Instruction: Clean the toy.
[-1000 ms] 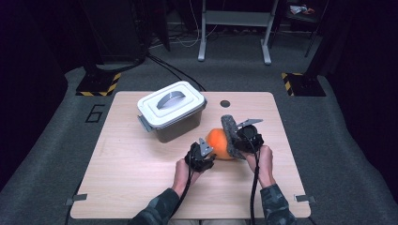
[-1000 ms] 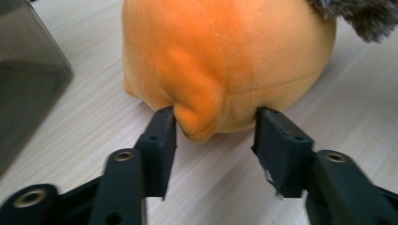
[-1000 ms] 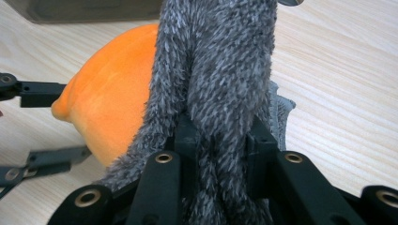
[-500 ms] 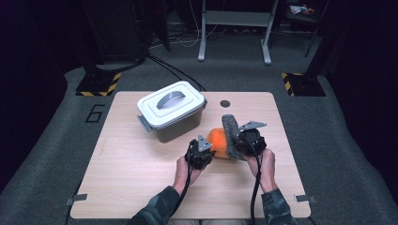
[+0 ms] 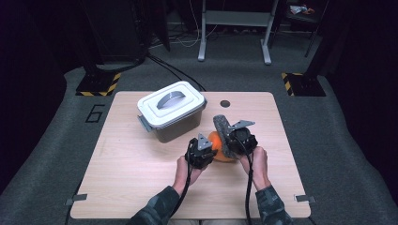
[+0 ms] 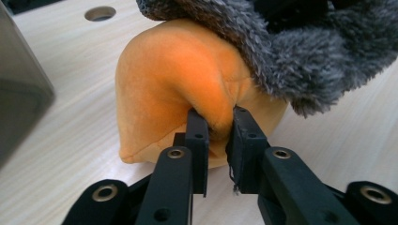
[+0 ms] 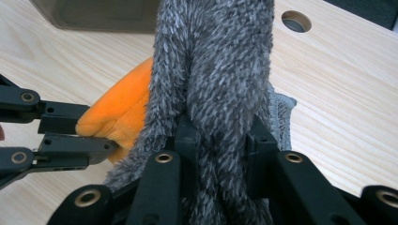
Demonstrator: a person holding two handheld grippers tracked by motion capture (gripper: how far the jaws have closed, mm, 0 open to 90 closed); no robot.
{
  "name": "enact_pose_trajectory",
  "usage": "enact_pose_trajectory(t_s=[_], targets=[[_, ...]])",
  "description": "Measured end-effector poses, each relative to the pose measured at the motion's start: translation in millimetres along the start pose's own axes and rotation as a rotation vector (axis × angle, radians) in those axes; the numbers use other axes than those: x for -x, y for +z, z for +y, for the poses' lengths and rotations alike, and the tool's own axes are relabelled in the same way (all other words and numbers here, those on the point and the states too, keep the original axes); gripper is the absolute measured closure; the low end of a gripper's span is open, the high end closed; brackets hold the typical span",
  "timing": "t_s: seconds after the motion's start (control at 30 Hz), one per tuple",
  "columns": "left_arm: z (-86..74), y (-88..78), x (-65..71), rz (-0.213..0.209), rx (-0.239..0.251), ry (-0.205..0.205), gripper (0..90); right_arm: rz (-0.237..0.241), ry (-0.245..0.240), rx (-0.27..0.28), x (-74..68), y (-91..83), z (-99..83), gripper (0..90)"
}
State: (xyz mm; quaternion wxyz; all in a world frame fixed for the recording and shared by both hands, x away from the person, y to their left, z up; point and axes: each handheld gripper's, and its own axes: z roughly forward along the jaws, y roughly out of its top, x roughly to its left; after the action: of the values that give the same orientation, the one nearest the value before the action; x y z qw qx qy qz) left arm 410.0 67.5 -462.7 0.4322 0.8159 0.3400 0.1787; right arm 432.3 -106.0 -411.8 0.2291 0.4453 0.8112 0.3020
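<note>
Hand-held grippers pinching orange plush and grey fur, mid-table, bin near.

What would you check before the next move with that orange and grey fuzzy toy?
1. Left gripper pinching the toy's orange part: ok; its jaws have just been closing onto a fold of it.
2. Right gripper clamped on the grey fuzzy part: ok.
3. Toy close above the table: ok.
4. Lidded box apart from the toy: ok.
5. Box lid latched: cannot tell.
</note>
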Motion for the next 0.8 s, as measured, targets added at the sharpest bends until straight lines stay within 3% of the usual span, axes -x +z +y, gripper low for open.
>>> enact_pose_trajectory(t_s=[0.13,0.23,0.3,0.53,0.73,0.8], targets=[[0.3,0.2,-0.1,0.056,-0.012,0.062,64.2,-0.001,0.000,0.000,3.0,4.3,0.8,72.0],[0.5,2.8,-1.0,0.101,-0.019,0.074,49.5,0.003,0.011,-0.003,3.8,5.5,1.1,72.0],[1.0,4.0,-1.6,0.107,-0.015,0.074,45.0,0.003,0.015,-0.007,3.8,6.0,1.3,72.1],[0.8,8.6,1.6,0.095,-0.001,0.086,71.8,-0.001,0.005,-0.003,5.4,7.0,1.9,72.0],[2.0,7.2,0.0,0.099,-0.004,0.070,76.3,-0.004,0.010,0.039,3.3,-3.3,5.2,71.8],[1.6,6.7,0.2,0.095,-0.004,0.057,76.8,0.023,0.010,0.070,-1.2,-8.8,7.6,71.8]])
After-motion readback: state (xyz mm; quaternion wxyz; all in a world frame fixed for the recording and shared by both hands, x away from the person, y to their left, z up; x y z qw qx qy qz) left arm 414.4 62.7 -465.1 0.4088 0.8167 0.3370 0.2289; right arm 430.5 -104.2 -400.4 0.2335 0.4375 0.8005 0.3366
